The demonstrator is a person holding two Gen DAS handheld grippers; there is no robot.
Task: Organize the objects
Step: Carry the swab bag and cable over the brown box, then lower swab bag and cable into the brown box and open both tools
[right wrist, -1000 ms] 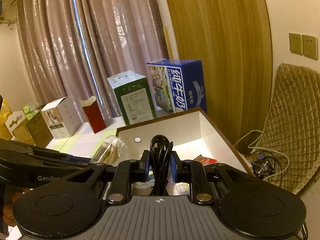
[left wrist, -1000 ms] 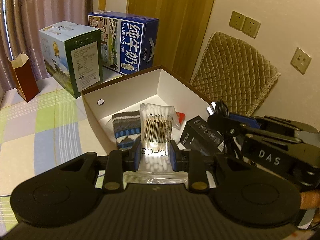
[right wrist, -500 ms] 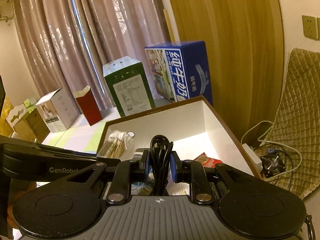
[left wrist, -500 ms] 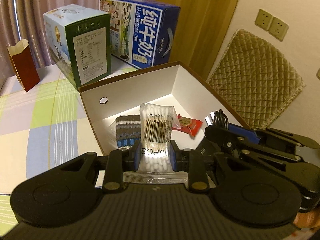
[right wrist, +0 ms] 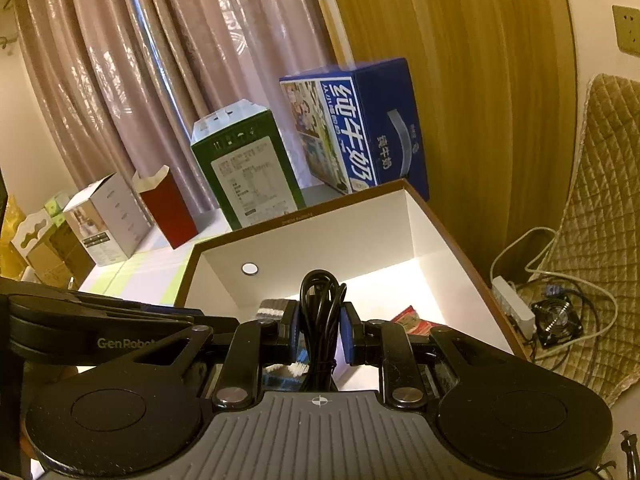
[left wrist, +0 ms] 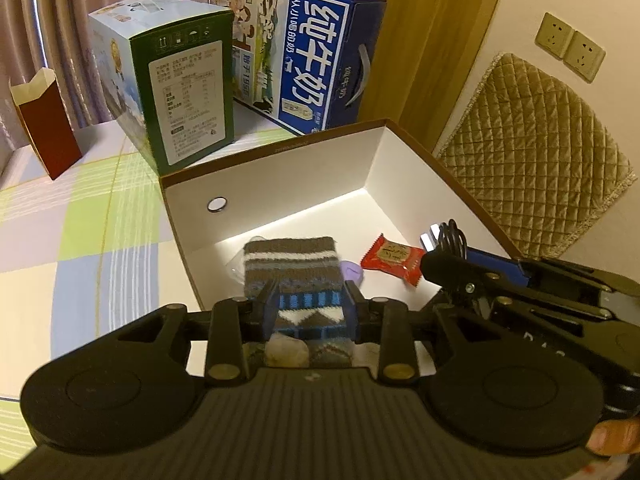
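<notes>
So left claw (left wrist: 308, 307) is opening with nothing between its fingers above the box (left wrist: 280, 168), right claw (right wrist: 319, 334) clamped on the black cable (right wrist: 320, 320).

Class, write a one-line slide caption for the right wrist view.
Right gripper holds a coiled black cable above the open white box, milk cartons behind.

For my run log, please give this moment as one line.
left gripper: opening, nothing held, above sock | right gripper: shut on black cable | over box
</notes>
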